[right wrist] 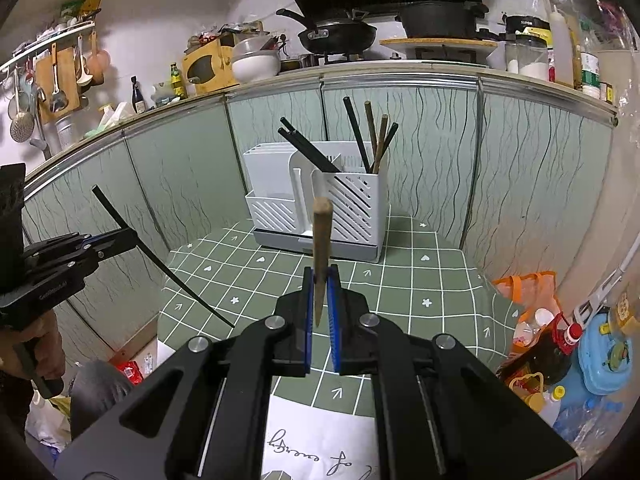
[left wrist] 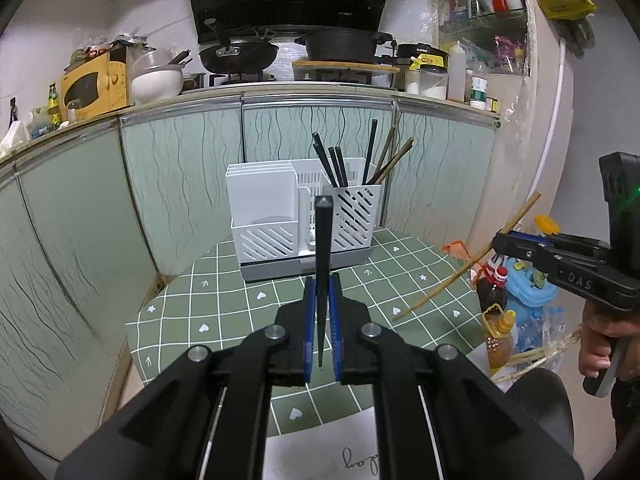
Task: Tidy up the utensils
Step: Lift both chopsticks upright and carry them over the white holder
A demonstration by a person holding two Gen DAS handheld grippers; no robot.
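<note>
We see a matt white plastic rack [left wrist: 304, 216] with slotted walls on a smooth green checked cloth [left wrist: 224, 300]. Our left gripper [left wrist: 322, 328] pinches a glossy black chopstick [left wrist: 322, 264]; our right gripper [right wrist: 320, 312] pinches a matt brown wooden chopstick [right wrist: 320, 256].

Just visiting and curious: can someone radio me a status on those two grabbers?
Left gripper shut on black chopstick. Right gripper shut on wooden chopstick. White utensil holder ahead on the table, chopsticks already inside. Path looks clear.
</note>
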